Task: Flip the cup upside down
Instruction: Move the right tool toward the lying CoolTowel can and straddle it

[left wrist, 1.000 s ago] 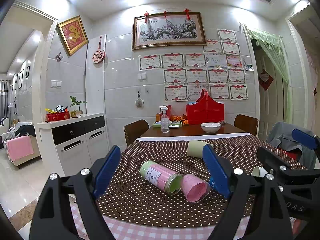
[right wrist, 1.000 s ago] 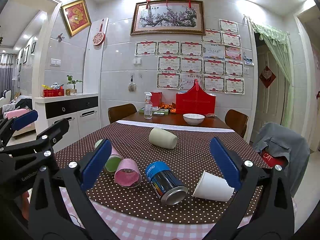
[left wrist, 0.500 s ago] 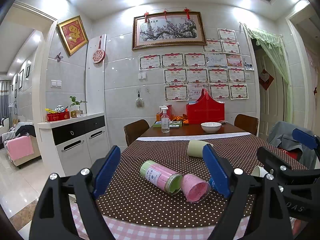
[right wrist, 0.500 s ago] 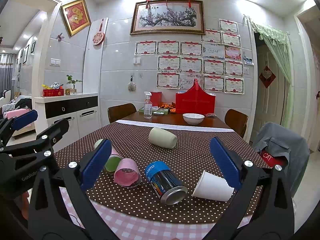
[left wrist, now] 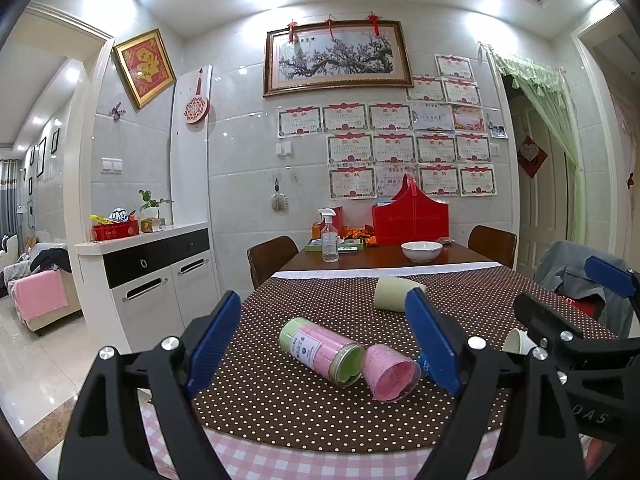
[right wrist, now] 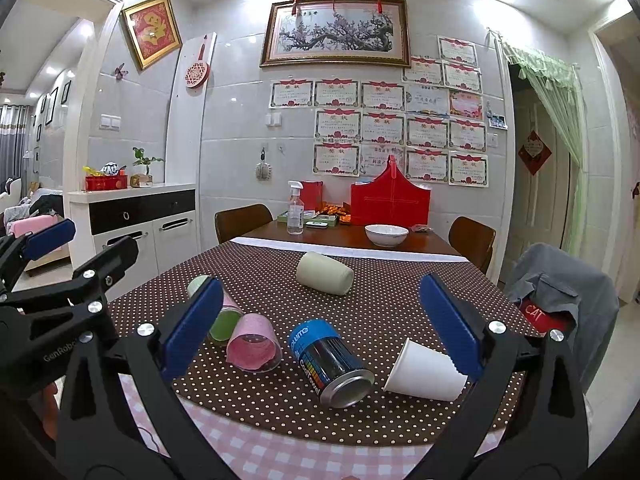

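Cups (right wrist: 426,370) on their sides, both hand-held grippers (right wrist: 322,326) spread wide.

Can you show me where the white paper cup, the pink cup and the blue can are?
white paper cup (right wrist: 424,370), right wrist view, on its side wall.
pink cup (right wrist: 252,340), right wrist view, on its outer side.
blue can (right wrist: 328,356), right wrist view, on its printed body.

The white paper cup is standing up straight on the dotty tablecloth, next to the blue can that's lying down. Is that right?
Not quite. The white paper cup is not standing up: it lies on its side on the brown polka-dot tablecloth, just like the blue metal can lying down beside it. The right wrist view shows this most clearly. Both tools are open and hold nothing.
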